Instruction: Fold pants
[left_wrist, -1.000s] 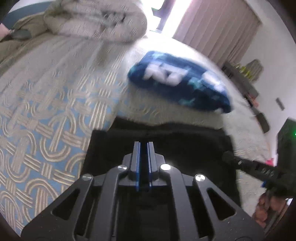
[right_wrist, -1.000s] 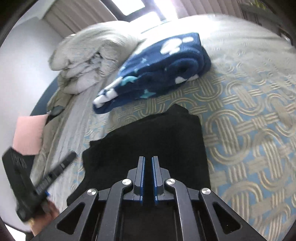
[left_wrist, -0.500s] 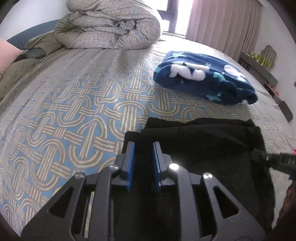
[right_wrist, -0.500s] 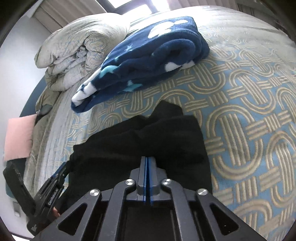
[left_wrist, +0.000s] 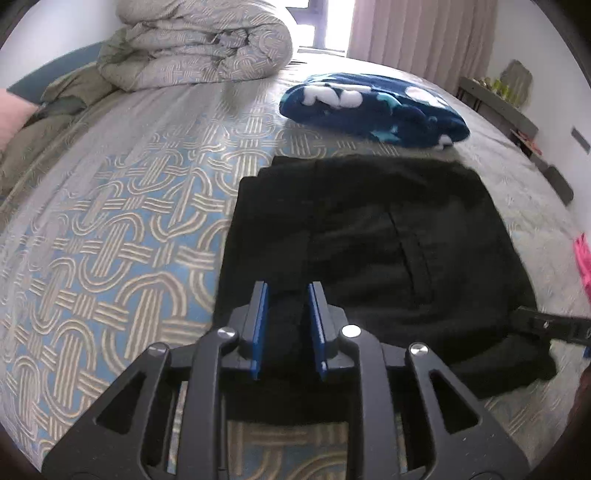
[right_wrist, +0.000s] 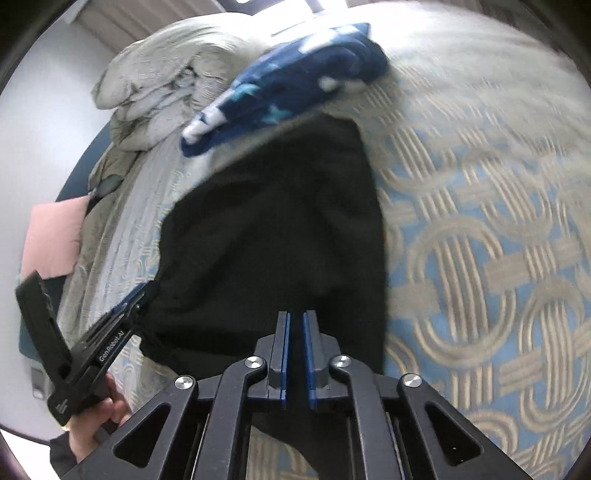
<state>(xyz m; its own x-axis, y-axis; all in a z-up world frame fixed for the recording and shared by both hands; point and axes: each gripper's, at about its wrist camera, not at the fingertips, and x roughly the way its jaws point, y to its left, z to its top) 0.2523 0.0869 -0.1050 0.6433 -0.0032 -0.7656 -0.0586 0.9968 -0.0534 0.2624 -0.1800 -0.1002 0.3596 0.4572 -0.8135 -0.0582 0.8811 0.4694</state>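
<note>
Your left gripper (left_wrist: 288, 325) has its blue-padded jaws parted, nothing pinched, hovering over the near edge of the black pants (left_wrist: 369, 236). Your right gripper (right_wrist: 296, 354) shows a narrow gap between its blue pads, over the same matte black fabric (right_wrist: 273, 229); can't tell if cloth sits in that gap. The pants lie folded in a soft rectangular slab on the bedspread (left_wrist: 110, 236), woven with blue and tan interlocking loops. Beyond: a plush navy blanket (left_wrist: 373, 105) with white patches, and a rolled quilted duvet (left_wrist: 199, 40).
</note>
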